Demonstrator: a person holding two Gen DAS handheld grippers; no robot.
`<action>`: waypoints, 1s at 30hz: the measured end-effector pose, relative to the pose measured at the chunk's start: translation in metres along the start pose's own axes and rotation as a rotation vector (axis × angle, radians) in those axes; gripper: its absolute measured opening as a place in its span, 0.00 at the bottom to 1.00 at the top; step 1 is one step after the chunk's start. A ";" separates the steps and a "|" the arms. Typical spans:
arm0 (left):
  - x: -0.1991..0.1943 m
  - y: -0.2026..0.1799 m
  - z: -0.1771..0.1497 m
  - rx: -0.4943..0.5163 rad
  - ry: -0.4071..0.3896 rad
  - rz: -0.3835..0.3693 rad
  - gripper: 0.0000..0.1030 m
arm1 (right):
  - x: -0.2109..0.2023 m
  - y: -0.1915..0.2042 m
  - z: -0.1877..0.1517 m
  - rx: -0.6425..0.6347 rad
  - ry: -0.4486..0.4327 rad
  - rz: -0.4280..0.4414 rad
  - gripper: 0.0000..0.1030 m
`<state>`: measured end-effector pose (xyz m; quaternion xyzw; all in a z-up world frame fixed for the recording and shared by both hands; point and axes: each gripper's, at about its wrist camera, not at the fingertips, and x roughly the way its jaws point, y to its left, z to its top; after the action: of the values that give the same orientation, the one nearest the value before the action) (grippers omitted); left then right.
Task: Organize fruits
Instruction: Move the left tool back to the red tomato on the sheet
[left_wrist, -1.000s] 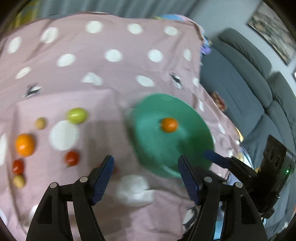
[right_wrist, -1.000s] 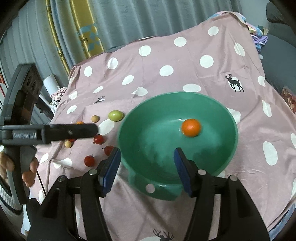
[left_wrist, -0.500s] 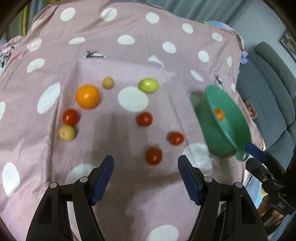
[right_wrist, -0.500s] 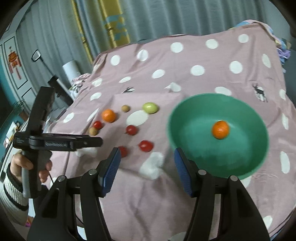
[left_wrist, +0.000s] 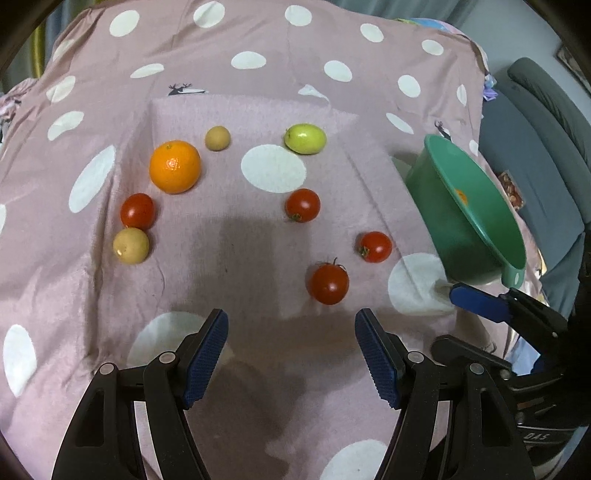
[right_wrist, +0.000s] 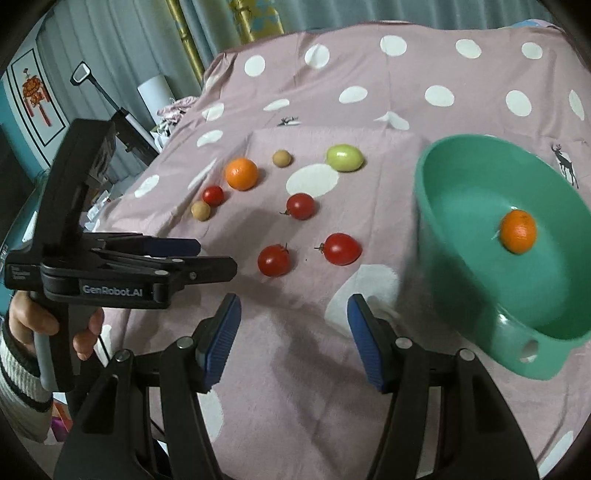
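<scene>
Loose fruit lies on the pink dotted cloth (left_wrist: 258, 258): an orange (left_wrist: 175, 166), a green fruit (left_wrist: 305, 138), two tan fruits (left_wrist: 130, 245) and several red tomatoes, the nearest one (left_wrist: 328, 283) just ahead of my left gripper (left_wrist: 291, 332). That gripper is open and empty above the cloth. At the right stands a green bowl (right_wrist: 461, 229) holding a small orange (right_wrist: 518, 231). My right gripper (right_wrist: 293, 314) is open and empty, left of the bowl and short of two tomatoes (right_wrist: 273, 260). In the right wrist view the left gripper (right_wrist: 218, 254) reaches in from the left.
A grey sofa (left_wrist: 546, 122) lies beyond the cloth's right edge. Curtains, a white roll (right_wrist: 155, 96) and clutter stand off the far left corner. A hand in a striped sleeve (right_wrist: 22, 325) holds the left gripper's handle.
Both views have swung left from the bowl onto the loose fruit, and the bowl now sits at the right. The left gripper has come down closer to the cloth. Both jaws stand as before.
</scene>
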<state>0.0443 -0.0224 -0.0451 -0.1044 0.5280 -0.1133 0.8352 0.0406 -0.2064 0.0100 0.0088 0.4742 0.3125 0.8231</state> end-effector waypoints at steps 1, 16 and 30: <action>0.001 0.000 0.001 0.001 0.002 -0.002 0.69 | 0.001 0.000 0.000 -0.001 0.003 -0.003 0.58; 0.026 -0.025 0.017 0.089 0.029 0.026 0.69 | 0.006 -0.007 0.001 0.004 0.013 -0.009 0.59; 0.034 -0.030 0.024 0.120 0.048 0.039 0.69 | 0.005 -0.009 -0.001 0.000 0.007 0.015 0.59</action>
<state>0.0773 -0.0598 -0.0552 -0.0412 0.5419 -0.1311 0.8291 0.0464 -0.2112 0.0031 0.0115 0.4771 0.3187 0.8189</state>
